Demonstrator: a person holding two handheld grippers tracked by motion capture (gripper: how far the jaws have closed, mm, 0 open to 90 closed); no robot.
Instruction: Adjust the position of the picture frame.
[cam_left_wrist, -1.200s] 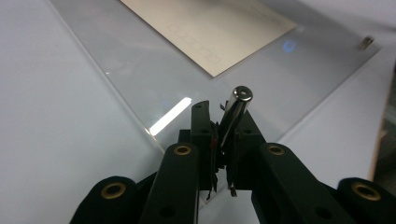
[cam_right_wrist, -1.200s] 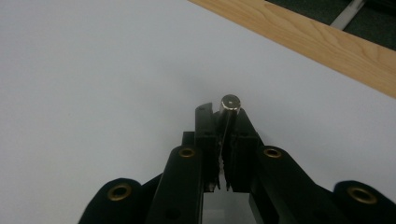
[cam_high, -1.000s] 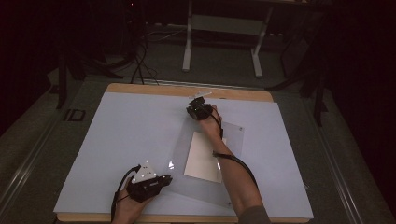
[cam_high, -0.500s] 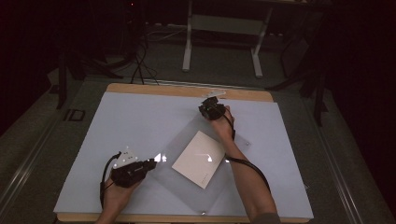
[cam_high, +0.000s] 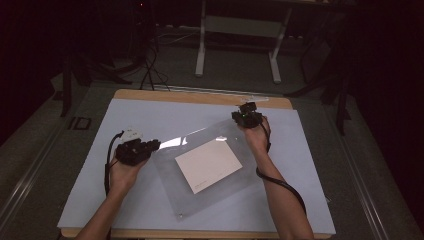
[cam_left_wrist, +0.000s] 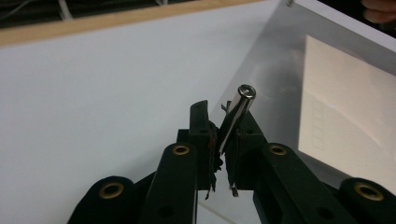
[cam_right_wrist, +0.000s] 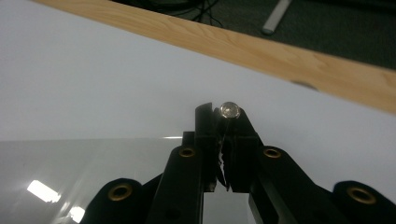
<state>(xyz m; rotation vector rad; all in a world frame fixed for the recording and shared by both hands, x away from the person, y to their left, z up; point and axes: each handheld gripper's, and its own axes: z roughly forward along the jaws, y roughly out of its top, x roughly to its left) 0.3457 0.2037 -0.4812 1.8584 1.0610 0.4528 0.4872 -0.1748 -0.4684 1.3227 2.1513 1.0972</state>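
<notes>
A clear plastic panel (cam_high: 172, 170) with a cream card (cam_high: 209, 165) inside it hangs tilted above the white mat, slung between both grippers. My left gripper (cam_high: 156, 145) is shut on the panel's left corner. In the left gripper view its jaws (cam_left_wrist: 223, 116) pinch the panel edge beside a metal corner stud (cam_left_wrist: 239, 105), with the card (cam_left_wrist: 345, 116) to the right. My right gripper (cam_high: 243, 111) is shut on the far right corner. There its jaws (cam_right_wrist: 222, 116) clamp around another round stud (cam_right_wrist: 230, 110), and the panel (cam_right_wrist: 93, 177) stretches toward the lower left.
The white mat (cam_high: 95, 175) covers a wooden table whose bare edge (cam_high: 200, 97) runs along the far side. Beyond it, on the dark floor, are cables (cam_high: 150, 70) and the white legs of a stand (cam_high: 202, 50).
Both hands have lifted and turned the panel. The left gripper went up and to the left, the right gripper to the right, so the card now lies diagonally.
</notes>
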